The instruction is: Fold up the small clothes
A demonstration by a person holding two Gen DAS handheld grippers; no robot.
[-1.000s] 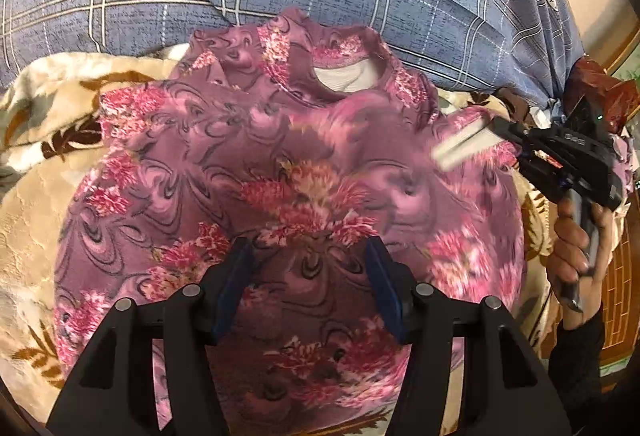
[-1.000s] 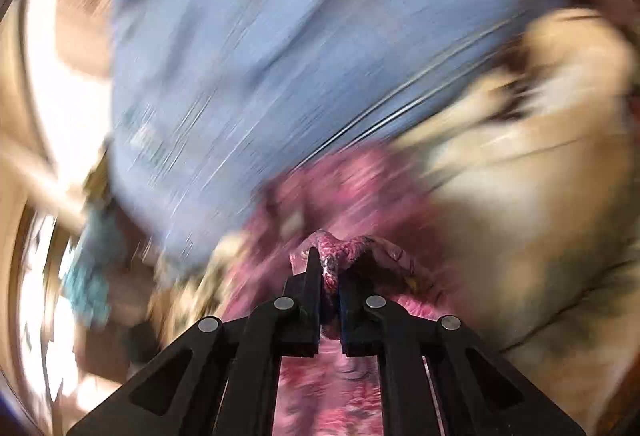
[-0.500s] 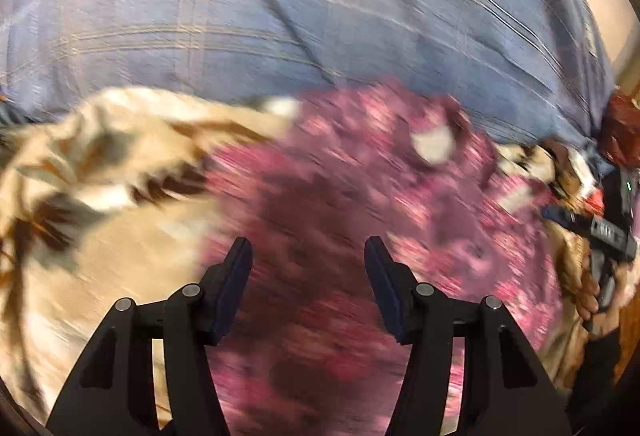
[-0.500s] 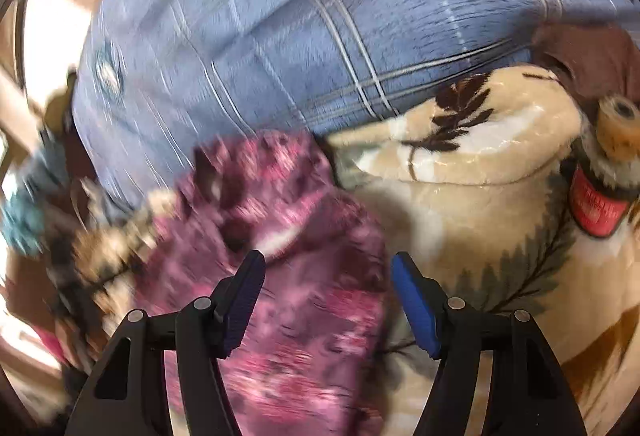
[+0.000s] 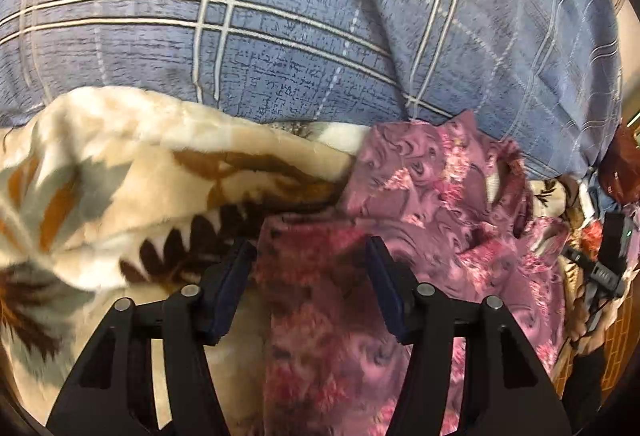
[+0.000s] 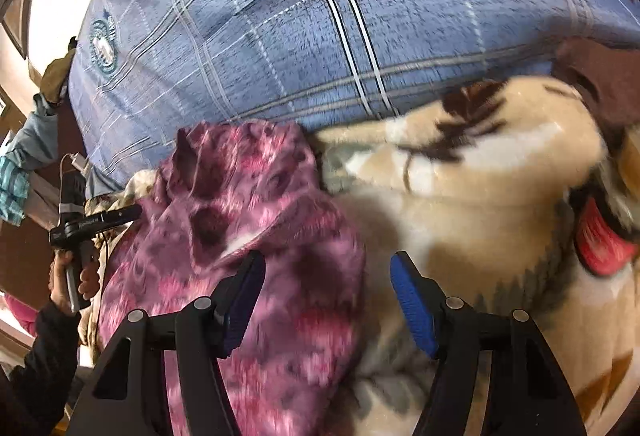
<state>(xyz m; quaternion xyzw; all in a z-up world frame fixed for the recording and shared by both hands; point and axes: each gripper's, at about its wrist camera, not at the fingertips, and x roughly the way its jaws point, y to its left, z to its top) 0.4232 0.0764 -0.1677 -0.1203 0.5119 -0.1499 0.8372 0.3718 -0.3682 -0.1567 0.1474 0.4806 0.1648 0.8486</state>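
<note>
A small pink and purple floral shirt [image 5: 420, 220] lies folded in a long strip on a cream leaf-patterned blanket [image 5: 120, 172]. It also shows in the right wrist view [image 6: 248, 236]. My left gripper [image 5: 310, 276] is open, low over the shirt's left edge, with the fabric between its jaws. My right gripper [image 6: 328, 296] is open and empty over the shirt's right edge and the blanket [image 6: 480, 204]. Each gripper shows small at the edge of the other's view: the right one [image 5: 600, 268] and the left one [image 6: 96, 222].
A big blue plaid pillow [image 5: 280, 16] rises right behind the shirt; it also fills the top of the right wrist view [image 6: 320, 16]. A red object [image 6: 600, 240] and brown cloth [image 6: 600, 76] lie at the right on the blanket. Wooden furniture stands beyond the bed's edge.
The shirt lay spread flat a second ago; now its side is folded over into a narrower strip. My right gripper was shut on the shirt and has opened. My left gripper has swung left.
</note>
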